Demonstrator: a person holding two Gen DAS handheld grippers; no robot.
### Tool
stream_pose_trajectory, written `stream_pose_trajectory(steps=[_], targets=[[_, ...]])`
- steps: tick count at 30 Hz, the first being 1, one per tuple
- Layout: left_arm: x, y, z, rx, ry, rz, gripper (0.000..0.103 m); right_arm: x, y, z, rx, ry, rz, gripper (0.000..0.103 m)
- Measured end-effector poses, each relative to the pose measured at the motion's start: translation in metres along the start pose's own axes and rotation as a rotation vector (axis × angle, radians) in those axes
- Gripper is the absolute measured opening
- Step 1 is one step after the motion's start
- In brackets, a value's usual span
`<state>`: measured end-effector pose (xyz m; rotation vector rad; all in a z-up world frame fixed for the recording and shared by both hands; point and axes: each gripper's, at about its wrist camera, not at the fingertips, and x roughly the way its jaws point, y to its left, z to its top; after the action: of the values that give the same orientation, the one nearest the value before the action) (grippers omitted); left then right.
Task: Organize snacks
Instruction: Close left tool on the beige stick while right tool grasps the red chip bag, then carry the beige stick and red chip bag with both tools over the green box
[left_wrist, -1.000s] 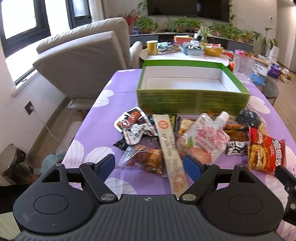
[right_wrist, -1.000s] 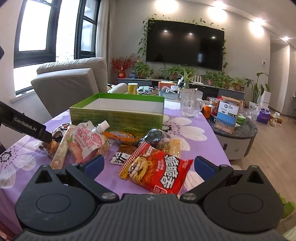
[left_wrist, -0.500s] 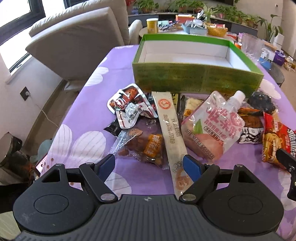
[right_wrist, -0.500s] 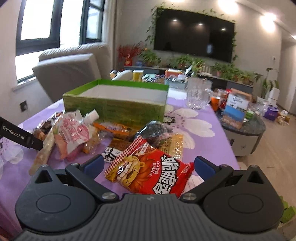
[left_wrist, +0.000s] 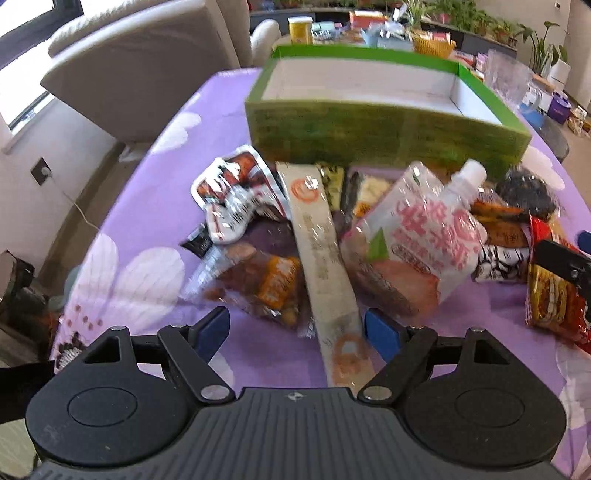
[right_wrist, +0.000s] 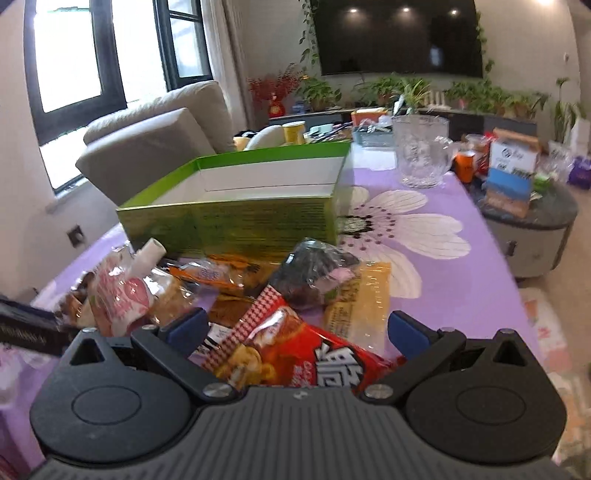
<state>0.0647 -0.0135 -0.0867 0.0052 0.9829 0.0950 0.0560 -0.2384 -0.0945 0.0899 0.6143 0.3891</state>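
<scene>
Purple floral tablecloth (left_wrist: 155, 206), green box (left_wrist: 388, 122) empty. Both grippers wide open, holding nothing: left gripper (left_wrist: 295, 330) straddles beige stick pack (left_wrist: 321, 254), right gripper (right_wrist: 295, 328) straddles red chip bag (right_wrist: 295, 354). Next: close, lift.

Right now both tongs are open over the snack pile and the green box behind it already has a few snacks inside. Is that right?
Not quite. The green box is empty: the left wrist view shows only its bare white inside, and every snack is on the purple tablecloth in front of it. The rest holds: the left tongs and right tongs are both open over the pile.
</scene>
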Motion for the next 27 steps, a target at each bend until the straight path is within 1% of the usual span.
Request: stream_pose_trajectory(steps=[2,4,6,7,10,11,12,13,14,15,16,18,20,23,25,27], targets=[[0.004,-0.002,-0.001,0.007,0.014,-0.001,0.078,0.006,0.0,-0.001,-0.007,0.031,0.049,0.078],[0.006,-0.004,-0.002,0.015,0.01,0.002,0.078,0.009,0.004,-0.004,-0.023,0.053,0.048,0.078],[0.005,-0.001,-0.002,0.007,-0.001,-0.014,0.066,0.004,0.011,-0.009,-0.054,0.06,0.039,0.078],[0.005,0.0,-0.002,-0.002,-0.003,-0.022,0.064,0.003,0.012,-0.011,-0.066,0.064,0.04,0.078],[0.003,0.005,-0.003,-0.016,-0.016,-0.037,0.05,-0.009,0.024,-0.02,-0.107,0.107,0.053,0.078],[0.002,0.005,-0.004,-0.009,-0.02,-0.046,0.04,-0.01,0.027,-0.023,-0.132,0.128,0.05,0.078],[0.001,0.006,-0.004,0.0,-0.022,-0.049,0.034,-0.013,0.034,-0.028,-0.165,0.146,0.04,0.078],[0.0,0.006,-0.004,0.002,-0.024,-0.049,0.032,-0.016,0.04,-0.033,-0.202,0.159,0.023,0.078],[-0.001,0.008,-0.006,0.002,-0.027,-0.052,0.025,-0.017,0.046,-0.038,-0.239,0.169,0.003,0.078],[-0.003,0.008,-0.007,0.004,-0.03,-0.059,0.024,-0.019,0.054,-0.043,-0.282,0.181,-0.025,0.078],[-0.005,0.009,-0.008,0.007,-0.039,-0.058,0.024,-0.02,0.056,-0.045,-0.296,0.165,-0.041,0.078],[-0.01,0.011,-0.01,0.018,-0.062,-0.06,0.023,-0.022,0.057,-0.046,-0.302,0.166,-0.056,0.078],[-0.016,0.013,-0.013,0.022,-0.084,-0.065,0.023,-0.019,0.054,-0.044,-0.261,0.18,-0.072,0.078],[-0.028,0.02,-0.016,0.014,-0.122,-0.067,0.023,-0.017,0.044,-0.035,-0.147,0.204,-0.094,0.078],[-0.035,0.024,-0.016,0.011,-0.148,-0.066,0.023,-0.019,0.041,-0.029,-0.112,0.201,-0.105,0.077],[-0.044,0.028,-0.016,0.006,-0.177,-0.069,0.023,-0.025,0.041,-0.027,-0.081,0.178,-0.106,0.077]])
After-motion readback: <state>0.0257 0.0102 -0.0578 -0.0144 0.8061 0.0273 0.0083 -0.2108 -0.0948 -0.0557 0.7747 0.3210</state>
